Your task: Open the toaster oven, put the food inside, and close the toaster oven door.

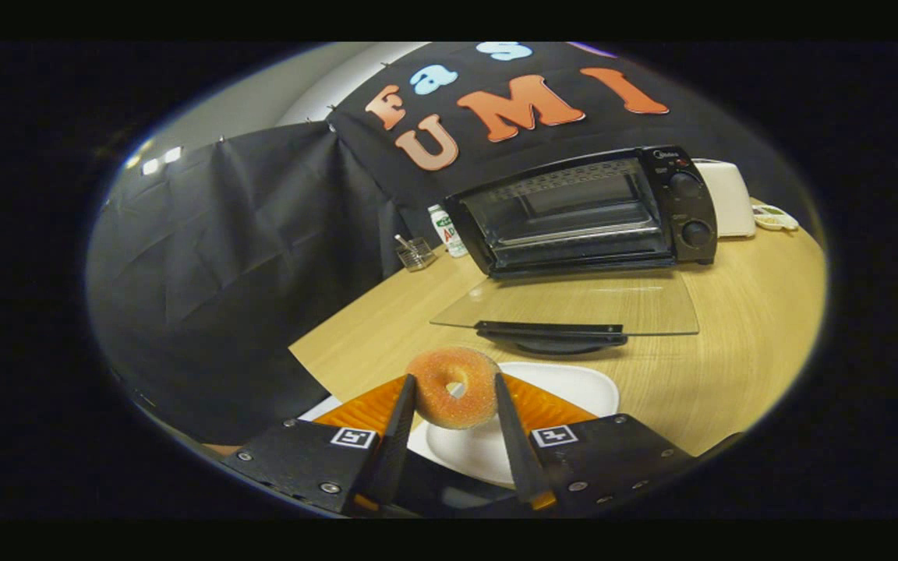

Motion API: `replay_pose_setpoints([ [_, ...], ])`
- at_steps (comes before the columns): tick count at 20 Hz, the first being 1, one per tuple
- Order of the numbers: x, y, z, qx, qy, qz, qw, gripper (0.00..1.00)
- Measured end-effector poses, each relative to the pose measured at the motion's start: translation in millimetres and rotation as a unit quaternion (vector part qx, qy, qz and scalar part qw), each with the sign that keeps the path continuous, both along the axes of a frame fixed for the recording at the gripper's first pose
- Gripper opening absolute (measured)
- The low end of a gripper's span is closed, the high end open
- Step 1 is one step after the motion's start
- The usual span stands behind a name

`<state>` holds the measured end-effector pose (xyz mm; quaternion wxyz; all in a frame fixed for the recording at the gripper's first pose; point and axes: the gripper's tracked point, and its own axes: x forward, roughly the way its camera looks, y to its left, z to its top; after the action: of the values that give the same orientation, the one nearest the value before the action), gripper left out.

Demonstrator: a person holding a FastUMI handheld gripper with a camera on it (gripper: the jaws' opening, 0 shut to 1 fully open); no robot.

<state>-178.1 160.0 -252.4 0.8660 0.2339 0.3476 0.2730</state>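
Note:
A sugared doughnut (454,387) sits between my two fingers, and my gripper (455,389) is shut on it, holding it just above a white plate (566,386). Beyond the fingers stands the black toaster oven (585,210) on the wooden table (745,327). Its glass door (574,305) is folded down flat toward me, with the black handle (550,333) at its near edge. The oven's inside shows a wire rack and looks bare.
A white appliance (726,195) stands right of the oven, with a small device (775,218) beside it. Left of the oven are a white bottle (447,230) and a small clear holder (416,253). The table's left edge runs diagonally near the black cloth.

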Motion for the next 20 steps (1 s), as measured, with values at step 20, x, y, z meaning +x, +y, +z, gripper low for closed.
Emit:
replay_pose_setpoints([
  [20,212.5,-28.2,20.7,0.122,0.004,-0.218,0.968,0.57],
])
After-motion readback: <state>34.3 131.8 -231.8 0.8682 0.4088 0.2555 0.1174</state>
